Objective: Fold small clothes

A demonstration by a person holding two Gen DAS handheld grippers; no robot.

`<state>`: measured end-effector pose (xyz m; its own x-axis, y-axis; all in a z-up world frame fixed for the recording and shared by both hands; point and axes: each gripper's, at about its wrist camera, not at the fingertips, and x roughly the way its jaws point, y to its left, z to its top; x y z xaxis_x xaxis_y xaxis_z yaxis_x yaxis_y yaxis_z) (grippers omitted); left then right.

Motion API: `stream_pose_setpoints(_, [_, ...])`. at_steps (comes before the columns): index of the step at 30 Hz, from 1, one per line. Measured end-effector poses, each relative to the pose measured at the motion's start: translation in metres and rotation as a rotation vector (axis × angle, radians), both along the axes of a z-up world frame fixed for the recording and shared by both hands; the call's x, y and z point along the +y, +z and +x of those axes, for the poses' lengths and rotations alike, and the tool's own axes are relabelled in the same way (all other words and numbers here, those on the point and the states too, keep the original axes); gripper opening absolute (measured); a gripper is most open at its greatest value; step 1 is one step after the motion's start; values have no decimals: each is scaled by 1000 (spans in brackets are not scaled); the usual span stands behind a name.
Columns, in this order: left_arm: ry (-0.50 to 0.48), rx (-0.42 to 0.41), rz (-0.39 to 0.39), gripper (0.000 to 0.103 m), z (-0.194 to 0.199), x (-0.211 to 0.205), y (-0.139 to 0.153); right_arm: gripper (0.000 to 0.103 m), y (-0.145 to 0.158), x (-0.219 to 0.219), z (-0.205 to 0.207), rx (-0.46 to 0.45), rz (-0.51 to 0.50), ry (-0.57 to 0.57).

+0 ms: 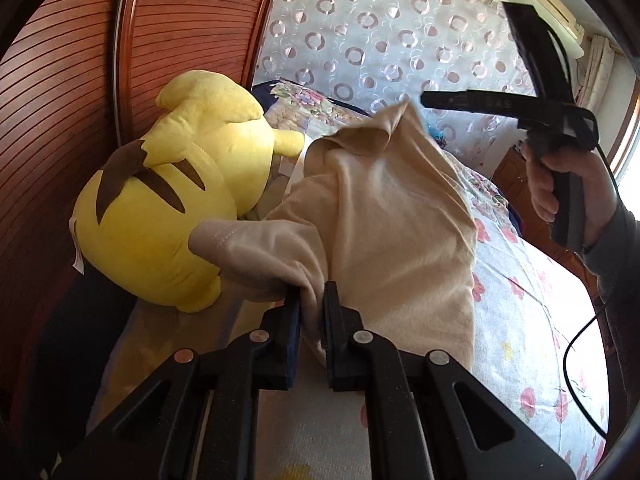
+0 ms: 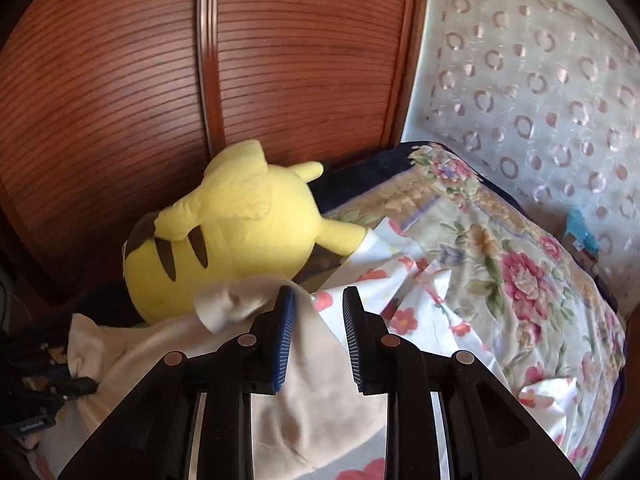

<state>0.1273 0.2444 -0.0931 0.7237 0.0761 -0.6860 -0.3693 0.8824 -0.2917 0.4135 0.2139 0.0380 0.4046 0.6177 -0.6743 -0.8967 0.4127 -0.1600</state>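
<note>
Setting: a bed covered by a white sheet printed with red flowers (image 1: 532,320), backed by a ribbed reddish-brown wooden headboard (image 2: 120,100) and a sheer curtain patterned with rings (image 1: 380,20).

Left gripper (image 1: 312,300): the jaws are pressed onto a bunched fold of the beige soft-knit small garment (image 1: 392,216). The cloth is seen gathered between the two black fingers, with a stitched hem or cuff (image 1: 224,240) protruding to the left of them. From the pinch the garment is held up off the sheet in a draped, peaked shape.

Right gripper (image 2: 319,304): the jaws are spread apart, blue ribbed pads exposed. Beige cloth lies under and between the fingers, and it cannot be told whether the left pad touches it; no pinch is made. In the left wrist view this gripper (image 1: 428,100) is seen raised beside the garment's top peak, held by a hand (image 1: 560,184).

Nearby: a large yellow plush toy with brown stripes (image 1: 168,200) lies against the headboard, just beside the garment. A floral quilt (image 2: 500,240) is bunched further back.

Risks, as judged:
- Only one hold is secured, so the garment may swing or collapse into a wad rather than a flat fold.
- The bunched pinch may take several layers, so the fold line may be skewed.
- The hem may drag across the plush toy and catch.
- The right gripper's trailing black cable (image 1: 576,360) may snag the sheet.
</note>
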Motion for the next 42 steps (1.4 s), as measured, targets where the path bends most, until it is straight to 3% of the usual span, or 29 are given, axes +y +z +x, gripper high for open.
stream_pose_setpoints(5, [-7,-7,-14,24,-5,4,2,40,-21,-26,0,42,-16,-42])
stream_pose_setpoints(10, [-17,-32,12,43,-14,4,8,40,-42,-32,7,94,-20,-71])
stream_pose_setpoints(11, [-22,-32,29,50,-16,3,11,40,-43,-32,7,96,-14,-74])
stream_pose_setpoints(12, [-30,-36,47,65,-17,0,14,40,-42,-32,8,101,-8,-70])
stream_pose_setpoints(15, [-38,-65,90,80,-22,-6,22,40,-40,-30,4,98,-2,-58])
stream_pose_setpoints(23, [-82,-92,167,81,-23,-25,43,40,-25,-83,-31,80,68,-106])
stream_pose_setpoints(34, [-163,-147,228,81,-36,-92,74,40,-8,-225,-141,26,195,-242])
stream_pose_setpoints(42, [-248,-191,262,81,-46,-153,92,67,1,-303,-232,-48,268,-351])
